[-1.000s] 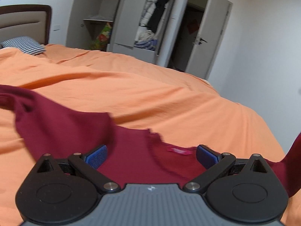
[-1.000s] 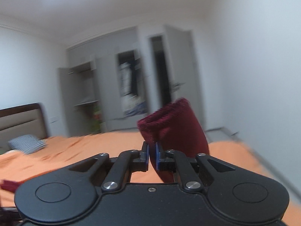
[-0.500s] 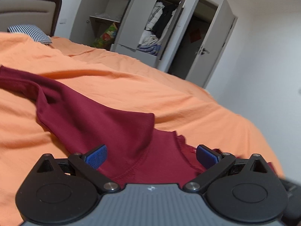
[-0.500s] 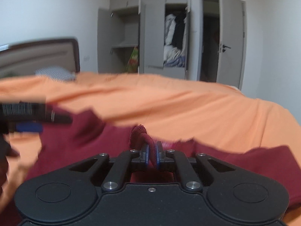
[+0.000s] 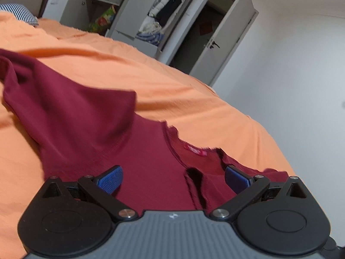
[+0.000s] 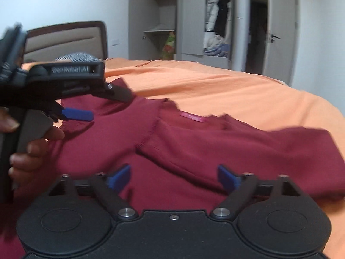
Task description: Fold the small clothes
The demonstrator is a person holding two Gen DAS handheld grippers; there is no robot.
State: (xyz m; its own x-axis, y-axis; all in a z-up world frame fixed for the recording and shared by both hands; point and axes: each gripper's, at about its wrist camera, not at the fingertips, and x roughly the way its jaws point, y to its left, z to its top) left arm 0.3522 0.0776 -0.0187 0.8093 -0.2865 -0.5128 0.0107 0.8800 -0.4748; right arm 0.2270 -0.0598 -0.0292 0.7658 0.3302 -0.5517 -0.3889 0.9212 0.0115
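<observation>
Right wrist view: we are hovering our right gripper [image 6: 173,177] low over the maroon top [image 6: 194,146], jaws spread wide, nothing between the blue pads. Our left gripper [image 5: 173,178] is hovering over the same garment, jaws also spread and empty; from the right wrist view we are seeing it side-on at the left [image 6: 86,108], held by a hand [image 6: 32,149].

Maroon top is lying on the orange bed sheet [image 5: 194,90], directly in front of and below both grippers. Neckline with the pink label [image 6: 190,116] is pointing away from us toward the wardrobe [image 6: 194,21], so the body's long axis is running from us toward the far side of the bed. One sleeve [image 6: 301,142] is lying out flat to the right, nearer our right gripper. The other sleeve [image 5: 64,99] is bunching and trailing off to the left, nearer our left gripper. We are judging the next fold will turn on this: each sleeve is lying on its own gripper's side, crosswise to the body.

Fabric is looking thin, ribbed knit, limp, with a scalloped neck edge and wrinkles across the left shoulder. Not folded yet, only roughly spread. The near hem is hidden under the grippers. Edges are motion-blurred.
</observation>
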